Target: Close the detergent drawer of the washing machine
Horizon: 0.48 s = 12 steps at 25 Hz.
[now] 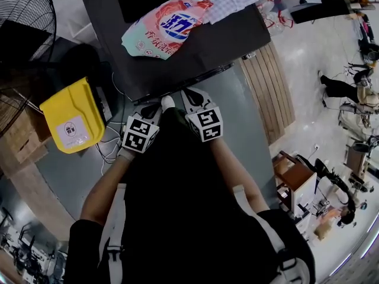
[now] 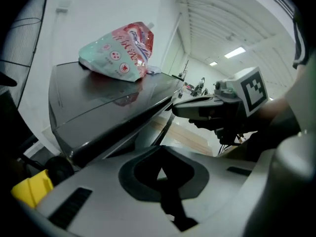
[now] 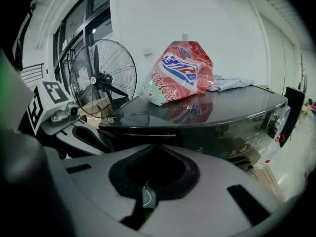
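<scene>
- The detergent drawer (image 3: 140, 137) is at the left end of the washing machine's (image 1: 195, 52) upper front strip. It is too dark for me to tell whether it sits flush.
- My left gripper (image 1: 154, 110) and right gripper (image 1: 192, 96) hover side by side just off that front edge, both with jaws together and empty.
- A detergent pouch (image 1: 169, 25) lies on the machine's top.
- A yellow bin (image 1: 71, 117) stands to the machine's left.

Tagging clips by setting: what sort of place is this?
Likely a workshop or lab hall, not a home: a washing machine, a big floor fan beside it, and a long strip-lit ceiling.
</scene>
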{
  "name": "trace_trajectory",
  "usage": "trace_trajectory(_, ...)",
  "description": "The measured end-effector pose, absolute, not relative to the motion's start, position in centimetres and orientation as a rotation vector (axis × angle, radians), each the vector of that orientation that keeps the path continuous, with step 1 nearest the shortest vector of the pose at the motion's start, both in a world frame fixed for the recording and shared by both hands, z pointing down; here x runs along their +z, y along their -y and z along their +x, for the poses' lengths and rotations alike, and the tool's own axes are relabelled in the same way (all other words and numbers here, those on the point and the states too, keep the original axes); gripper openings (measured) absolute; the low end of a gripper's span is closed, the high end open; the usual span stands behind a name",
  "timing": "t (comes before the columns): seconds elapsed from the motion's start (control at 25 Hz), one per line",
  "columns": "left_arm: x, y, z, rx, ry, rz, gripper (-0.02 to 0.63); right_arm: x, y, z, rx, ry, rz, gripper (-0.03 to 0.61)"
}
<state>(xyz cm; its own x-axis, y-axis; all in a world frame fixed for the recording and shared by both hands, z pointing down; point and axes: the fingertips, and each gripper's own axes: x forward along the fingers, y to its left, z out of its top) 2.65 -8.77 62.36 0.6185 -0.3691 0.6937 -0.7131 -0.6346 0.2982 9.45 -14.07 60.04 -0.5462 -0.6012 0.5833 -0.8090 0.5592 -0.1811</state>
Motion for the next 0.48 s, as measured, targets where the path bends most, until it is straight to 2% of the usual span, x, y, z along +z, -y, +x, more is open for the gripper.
trace_trajectory(0.48,63.9,8.8,1.1,0.783,0.882,2.163,0.009,61.7,13.2,7.0,0.466,2.326,0.865,0.015)
